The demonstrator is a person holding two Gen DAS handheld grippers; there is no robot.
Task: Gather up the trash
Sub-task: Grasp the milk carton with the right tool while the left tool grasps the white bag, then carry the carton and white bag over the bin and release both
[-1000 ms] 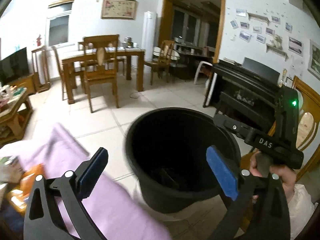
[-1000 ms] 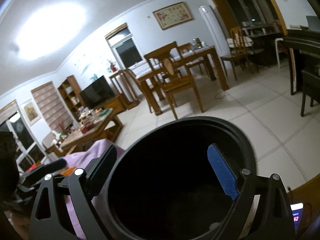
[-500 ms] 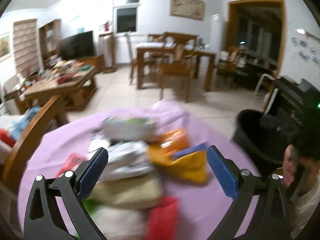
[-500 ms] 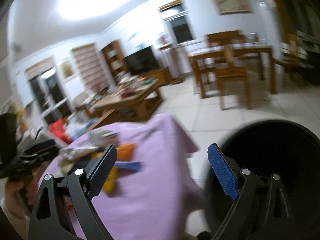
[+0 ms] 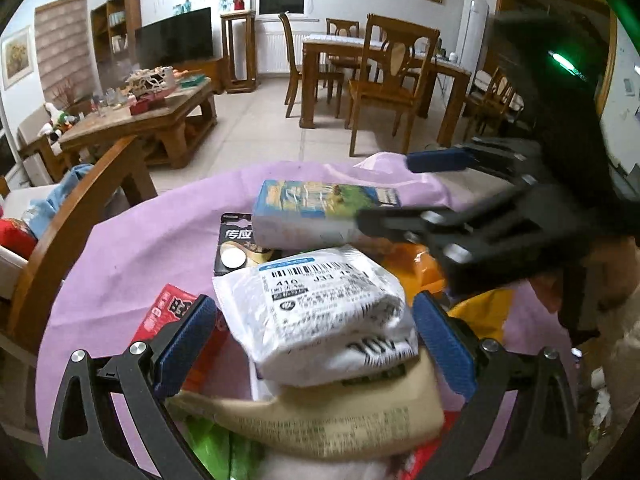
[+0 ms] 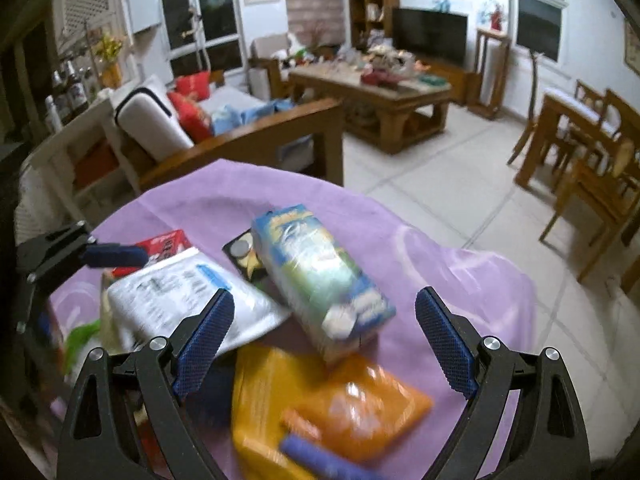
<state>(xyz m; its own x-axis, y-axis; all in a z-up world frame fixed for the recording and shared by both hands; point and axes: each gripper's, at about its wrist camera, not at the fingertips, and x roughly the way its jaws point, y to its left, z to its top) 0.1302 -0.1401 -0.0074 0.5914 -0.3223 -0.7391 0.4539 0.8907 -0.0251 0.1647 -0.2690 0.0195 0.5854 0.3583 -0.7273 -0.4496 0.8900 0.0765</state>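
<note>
Trash pile sits on the purple-covered surface; white mailer bag lies between your left tool pads, wide open, empty. Right tool, also open, faces carton.

Domestic living-dining room. Contents: television, wooden coffee table, dining table with chairs, cushioned sofa, bookshelf. Tiled floor.

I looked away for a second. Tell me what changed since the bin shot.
Both grippers swung from over the black bin, now out of view, to the purple-clothed table. The left gripper straddles the white mailer bag; the right gripper faces the blue carton. Jaws stayed open and empty.
</note>
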